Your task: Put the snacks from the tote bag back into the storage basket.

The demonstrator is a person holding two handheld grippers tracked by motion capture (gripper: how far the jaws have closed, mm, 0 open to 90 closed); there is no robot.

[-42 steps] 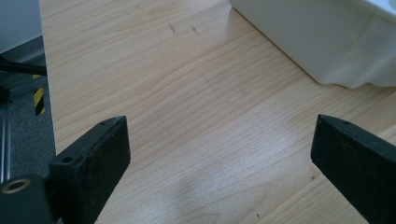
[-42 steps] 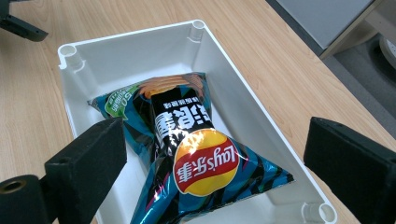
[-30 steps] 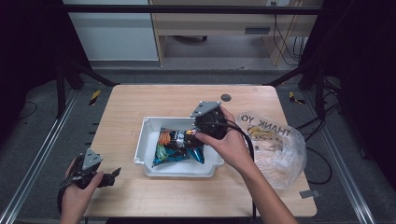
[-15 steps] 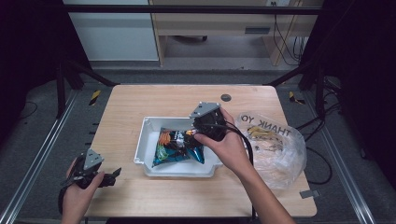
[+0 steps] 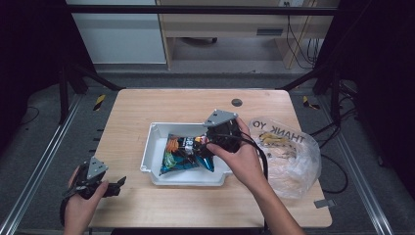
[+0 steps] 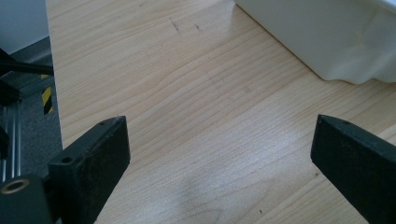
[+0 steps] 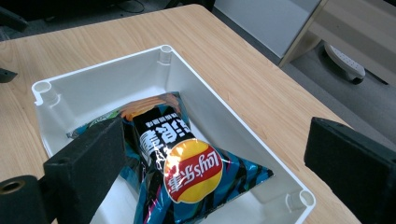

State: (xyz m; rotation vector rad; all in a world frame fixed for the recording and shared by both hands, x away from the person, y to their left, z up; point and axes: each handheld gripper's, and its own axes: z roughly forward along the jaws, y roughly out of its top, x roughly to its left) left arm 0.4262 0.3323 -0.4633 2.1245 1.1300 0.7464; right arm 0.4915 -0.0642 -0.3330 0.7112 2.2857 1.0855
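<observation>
My right tool (image 5: 201, 143) hangs over the white rectangular plastic tub (image 5: 151, 147), jaws spread wide, gripping nothing. Right under and ahead of it lies the blue-and-black crinkly chip bag with a red-and-yellow round logo (image 7: 187, 168), flat inside the tub (image 7: 93, 84). In the right gripper view the bag sits between my two jaws but below them; touching or not, can't tell. The bag's near end is cut off by the frame bottom, and its left part is hidden behind my left-hand jaw. From the high view my hand and the tool body cover the bag's (image 5: 183, 152) right end, so the jaw tips are hard to make out there.

My left tool (image 5: 116, 183) rests low near the front-left corner of the light wooden bench (image 5: 147, 103), well apart from the tub, released, jaws wide with bare bench (image 6: 187, 116) between them. Ahead and to the right of this tool is the tub's outer white wall (image 6: 327, 42), cropped by the frame top and right edge.

Beside my right tool, on the side away from the tub, a clear crumpled plastic bag with dark lettering (image 5: 288, 152) sits on the bench; its contents are blurry, yellowish. A small dark round spot (image 5: 237, 102) lies beyond the tool on the bench, too small to identify.
</observation>
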